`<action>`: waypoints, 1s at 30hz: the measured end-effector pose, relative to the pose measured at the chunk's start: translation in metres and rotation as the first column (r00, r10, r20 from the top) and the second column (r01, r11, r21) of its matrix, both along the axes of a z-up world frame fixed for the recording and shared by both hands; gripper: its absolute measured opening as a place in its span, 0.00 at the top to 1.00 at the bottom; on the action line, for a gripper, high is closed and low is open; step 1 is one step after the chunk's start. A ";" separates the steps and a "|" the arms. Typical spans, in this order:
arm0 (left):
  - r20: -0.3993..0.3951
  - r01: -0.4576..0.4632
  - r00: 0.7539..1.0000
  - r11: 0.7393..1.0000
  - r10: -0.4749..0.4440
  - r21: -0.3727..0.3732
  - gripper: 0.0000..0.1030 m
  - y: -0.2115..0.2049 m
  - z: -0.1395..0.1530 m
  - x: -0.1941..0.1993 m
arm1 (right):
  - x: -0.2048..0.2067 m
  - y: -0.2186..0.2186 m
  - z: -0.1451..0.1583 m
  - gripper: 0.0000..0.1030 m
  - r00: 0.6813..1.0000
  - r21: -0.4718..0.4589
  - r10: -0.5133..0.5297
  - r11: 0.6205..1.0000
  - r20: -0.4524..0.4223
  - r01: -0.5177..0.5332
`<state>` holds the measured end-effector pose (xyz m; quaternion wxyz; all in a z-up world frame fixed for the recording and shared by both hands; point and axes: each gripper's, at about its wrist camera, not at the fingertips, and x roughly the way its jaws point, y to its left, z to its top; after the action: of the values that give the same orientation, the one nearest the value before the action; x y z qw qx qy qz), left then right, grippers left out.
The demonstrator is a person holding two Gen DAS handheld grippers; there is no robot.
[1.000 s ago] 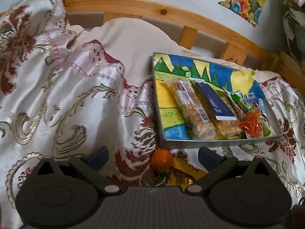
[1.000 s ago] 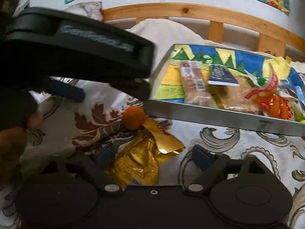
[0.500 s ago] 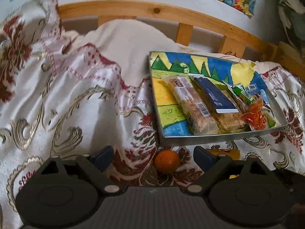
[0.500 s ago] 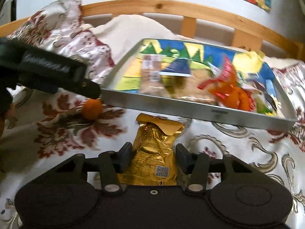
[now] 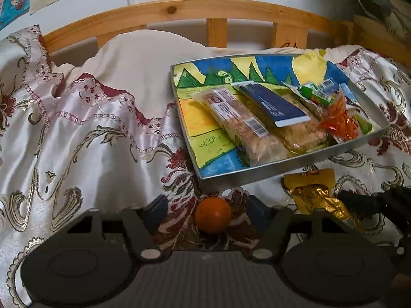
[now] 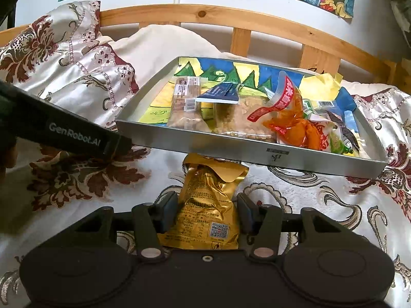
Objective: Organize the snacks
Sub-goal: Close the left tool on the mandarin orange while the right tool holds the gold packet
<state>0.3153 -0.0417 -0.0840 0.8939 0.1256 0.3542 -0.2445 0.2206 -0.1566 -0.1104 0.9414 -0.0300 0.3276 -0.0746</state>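
1. We see a metal tray (image 6: 257,151) lying on a satin bedspread (image 5: 84,138) patterned in dark red and gold, with a wooden bed rail (image 5: 195,10) behind it and a colourful drawing lining the tray's floor.
2. In the tray lie two clear-wrapped cereal bars (image 5: 239,123), a dark blue packet (image 5: 274,105) resting across them, a red-orange sachet (image 6: 290,120) and a small green packet (image 5: 313,93) at the far right.
3. Our left gripper (image 5: 209,209) straddles a small orange fruit (image 5: 212,214) that sits on the bedspread just in front of the tray's near left corner. Its jaws have just been closing, yet clear gaps remain on both sides of the fruit, so nothing is gripped.
4. Our right gripper (image 6: 206,211) has its fingers (image 6: 168,211) at either side of a gold foil snack pouch (image 6: 205,205) lying on the bedspread, its top edge touching the tray's front wall. The jaws have just been closing on it and the pads appear to press the pouch's edges.
5. In the right wrist view the left gripper's black body enters from the left and hides the fruit.
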 end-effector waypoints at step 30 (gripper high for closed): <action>-0.001 -0.099 0.995 0.995 0.099 0.021 0.70 -0.006 0.012 -0.020 | -0.004 -0.022 0.008 0.55 0.997 0.134 0.057 0.990 -0.042 -0.051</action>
<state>0.2954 -0.0478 -0.0721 0.9032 0.1169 0.3635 -0.1963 0.2165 -0.1784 -0.1020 0.9353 0.0220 0.3523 -0.0265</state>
